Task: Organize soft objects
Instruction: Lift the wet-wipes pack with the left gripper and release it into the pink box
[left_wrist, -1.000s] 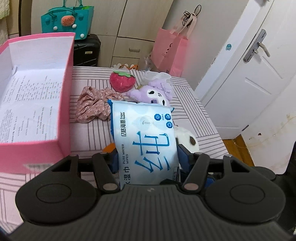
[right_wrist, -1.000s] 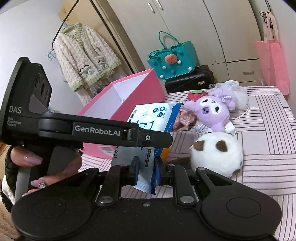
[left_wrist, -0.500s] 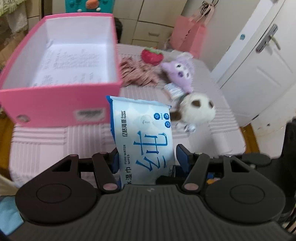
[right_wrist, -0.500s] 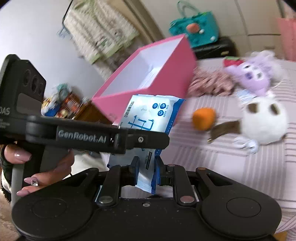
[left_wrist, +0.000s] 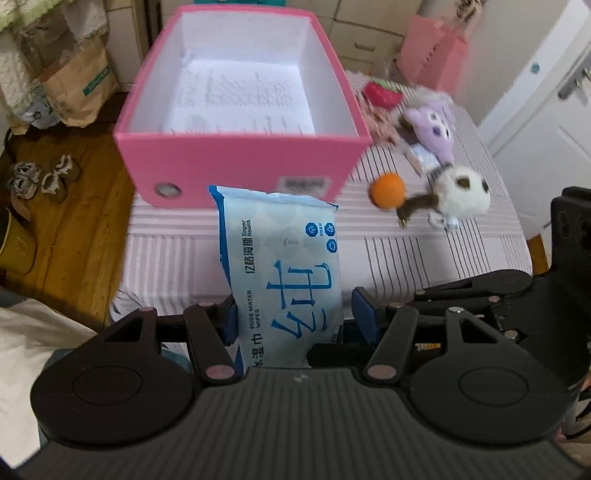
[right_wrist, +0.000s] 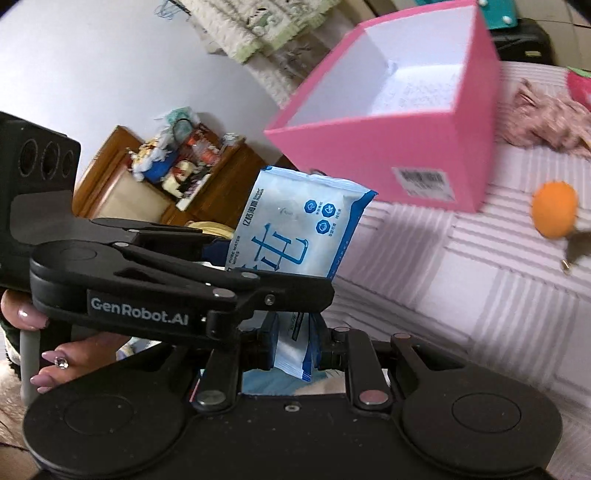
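A blue and white pack of wet wipes (left_wrist: 284, 273) is held in the air before the open pink box (left_wrist: 236, 173). My left gripper (left_wrist: 291, 319) has its fingers around the pack's sides. My right gripper (right_wrist: 293, 341) is shut on the pack's bottom edge (right_wrist: 295, 350); the pack also shows in the right wrist view (right_wrist: 295, 229). The pink box (right_wrist: 388, 147) holds only a printed sheet. On the striped table lie an orange ball (left_wrist: 388, 190), a white and brown plush (left_wrist: 461, 195), a purple plush (left_wrist: 432, 127), a red strawberry plush (left_wrist: 382, 92) and a floral cloth (right_wrist: 546, 122).
The striped table (left_wrist: 424, 258) ends at its near edge just under the pack. Wooden floor (left_wrist: 70, 229) with slippers and a paper bag lies to the left. Pink gift bags (left_wrist: 432, 55) and a white door (left_wrist: 546, 96) stand at the right.
Both grippers have lifted the pack up and back toward the left, so the pink box is now seen from above with its inside open to view. The toys now lie far right.
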